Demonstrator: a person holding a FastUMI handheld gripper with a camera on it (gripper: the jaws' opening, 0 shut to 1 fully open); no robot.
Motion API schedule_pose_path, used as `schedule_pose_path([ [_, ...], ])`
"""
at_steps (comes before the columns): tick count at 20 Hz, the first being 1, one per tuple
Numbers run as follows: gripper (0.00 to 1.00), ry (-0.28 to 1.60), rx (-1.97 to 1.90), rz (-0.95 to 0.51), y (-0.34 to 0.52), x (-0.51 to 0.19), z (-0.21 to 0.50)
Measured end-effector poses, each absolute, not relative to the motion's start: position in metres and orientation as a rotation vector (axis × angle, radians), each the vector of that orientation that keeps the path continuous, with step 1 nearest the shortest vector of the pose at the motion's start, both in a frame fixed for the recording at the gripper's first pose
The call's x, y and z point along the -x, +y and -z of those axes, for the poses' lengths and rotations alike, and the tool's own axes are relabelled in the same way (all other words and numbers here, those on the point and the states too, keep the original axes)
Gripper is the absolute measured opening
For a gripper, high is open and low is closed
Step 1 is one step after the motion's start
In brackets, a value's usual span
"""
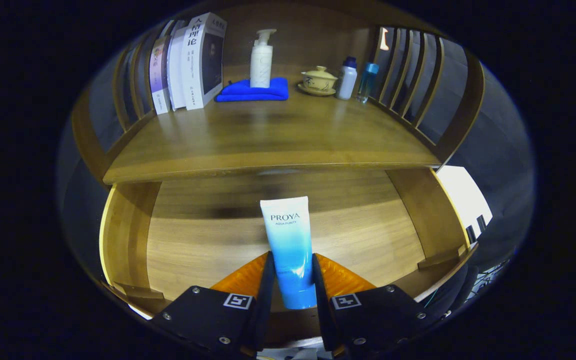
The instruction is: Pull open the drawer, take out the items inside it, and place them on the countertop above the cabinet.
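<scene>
The gripper (292,272) pinches the blue tube (289,250) between both fingers, its cap end nearest the camera and its crimped end pointing ahead over the open drawer (193,245). To do this well, keep the squeeze firm, lift straight up clear of the drawer walls, then carry it forward onto the countertop (268,135) beyond the fingers, short of the blue cloth (253,91).

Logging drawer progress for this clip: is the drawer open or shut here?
Open. The drawer is pulled out below the countertop, its wooden floor exposed; the gripper is shut on the tube above it.
</scene>
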State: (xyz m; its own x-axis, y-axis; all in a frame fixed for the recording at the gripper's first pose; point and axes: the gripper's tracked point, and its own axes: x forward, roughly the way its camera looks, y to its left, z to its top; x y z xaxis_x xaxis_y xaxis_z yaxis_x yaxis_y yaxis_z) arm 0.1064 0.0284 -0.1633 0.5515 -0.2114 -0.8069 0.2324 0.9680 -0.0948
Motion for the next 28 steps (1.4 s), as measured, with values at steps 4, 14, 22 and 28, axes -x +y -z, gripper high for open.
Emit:
schedule_pose_path([
  [4,0.43,0.893,-0.004,0.263,0.025,-0.106,0.135],
  [14,0.43,0.749,0.031,0.231,0.018,-0.157,0.069],
  [22,0.43,0.742,0.045,0.201,0.014,-0.218,0.072],
  [28,0.43,0.764,0.014,0.202,0.0,-0.269,0.092],
])
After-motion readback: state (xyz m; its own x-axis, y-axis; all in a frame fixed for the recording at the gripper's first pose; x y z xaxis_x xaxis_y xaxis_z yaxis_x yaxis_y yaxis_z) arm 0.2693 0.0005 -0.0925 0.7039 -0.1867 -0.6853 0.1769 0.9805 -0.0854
